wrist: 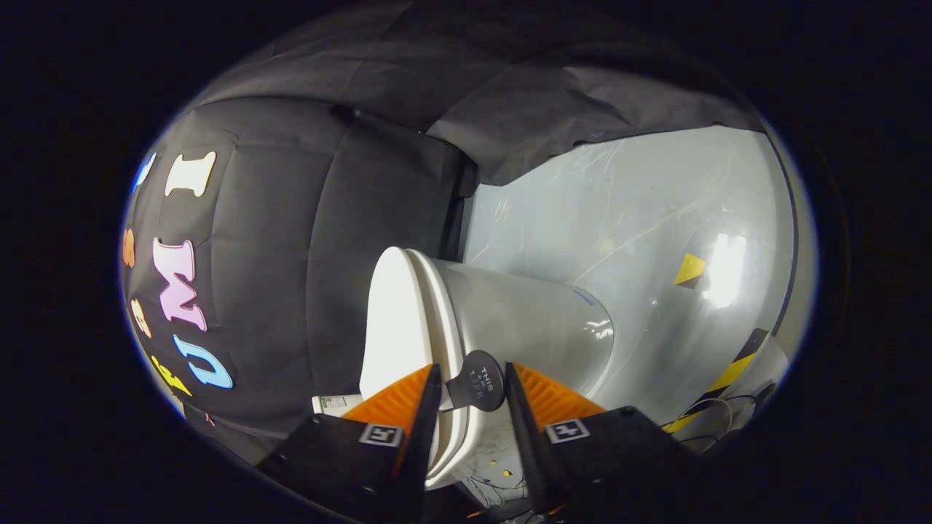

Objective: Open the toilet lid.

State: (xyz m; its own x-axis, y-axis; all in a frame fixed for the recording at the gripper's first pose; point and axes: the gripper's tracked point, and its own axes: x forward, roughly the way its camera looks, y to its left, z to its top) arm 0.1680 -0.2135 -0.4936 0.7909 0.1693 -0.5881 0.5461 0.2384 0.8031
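Note:
The view is rolled, so the white toilet (524,327) appears on its side, its lid (397,320) lying flat against the seat rim. A dark round tab (477,378) sticks out from the lid's front edge. My gripper (473,371) is at that front edge with the tab between its fingertips. The fingers stand apart, one on each side of the tab, and I see no clear squeeze on it. The bowl's body runs away beyond the fingers.
Black booth cloth (277,276) hangs behind the lid side of the toilet. Pale glossy floor (641,218) lies on the bowl side, with a yellow marker (689,269), a yellow-black striped tape (728,375) and thin cables near it.

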